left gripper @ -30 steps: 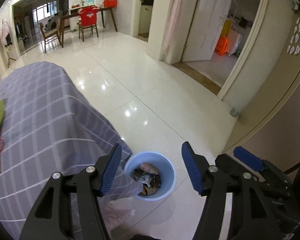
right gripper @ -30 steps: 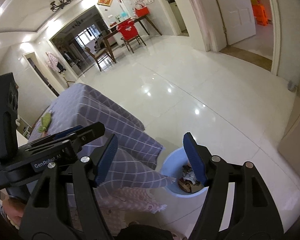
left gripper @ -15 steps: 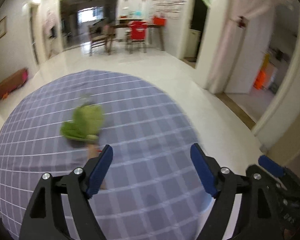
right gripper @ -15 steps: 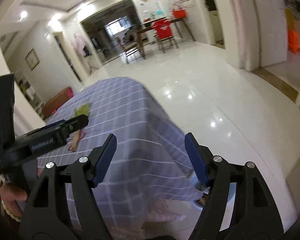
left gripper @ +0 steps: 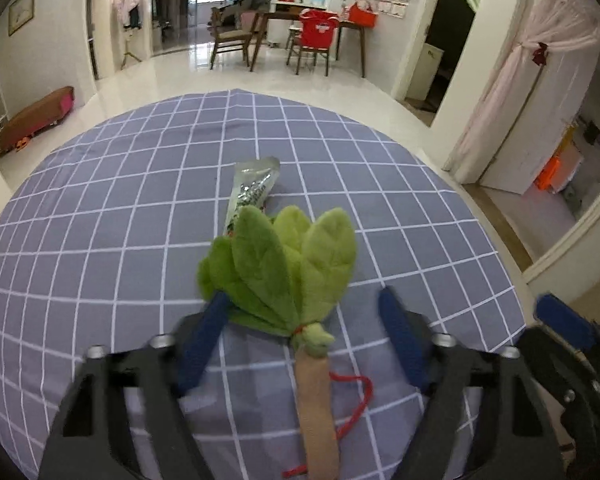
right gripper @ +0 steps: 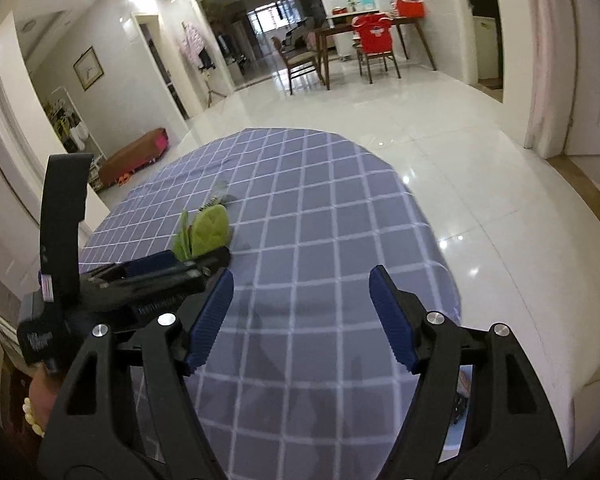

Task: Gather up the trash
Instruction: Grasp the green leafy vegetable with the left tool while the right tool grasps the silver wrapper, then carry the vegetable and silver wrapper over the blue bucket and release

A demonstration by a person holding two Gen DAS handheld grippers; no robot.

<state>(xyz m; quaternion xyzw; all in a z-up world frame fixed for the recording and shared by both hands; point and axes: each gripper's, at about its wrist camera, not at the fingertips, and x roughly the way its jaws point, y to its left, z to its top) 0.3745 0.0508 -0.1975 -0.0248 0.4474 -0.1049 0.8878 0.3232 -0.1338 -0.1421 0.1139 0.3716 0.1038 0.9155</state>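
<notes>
checked tablecloth (left gripper: 100, 240) bears a crinkled silver wrapper (left gripper: 252, 188); both grippers gape apart.

The left gripper (left gripper: 304, 312) stands with jaws wide apart astride the plush leafy toy (left gripper: 284, 264), whose leaves fill the gap and block the straight way to the silver wrapper (left gripper: 252, 190) just beyond. Bare checked tablecloth (left gripper: 100, 240) lies either side. Ahead of the spread right gripper (right gripper: 300, 300) the cloth is unobstructed.
</notes>
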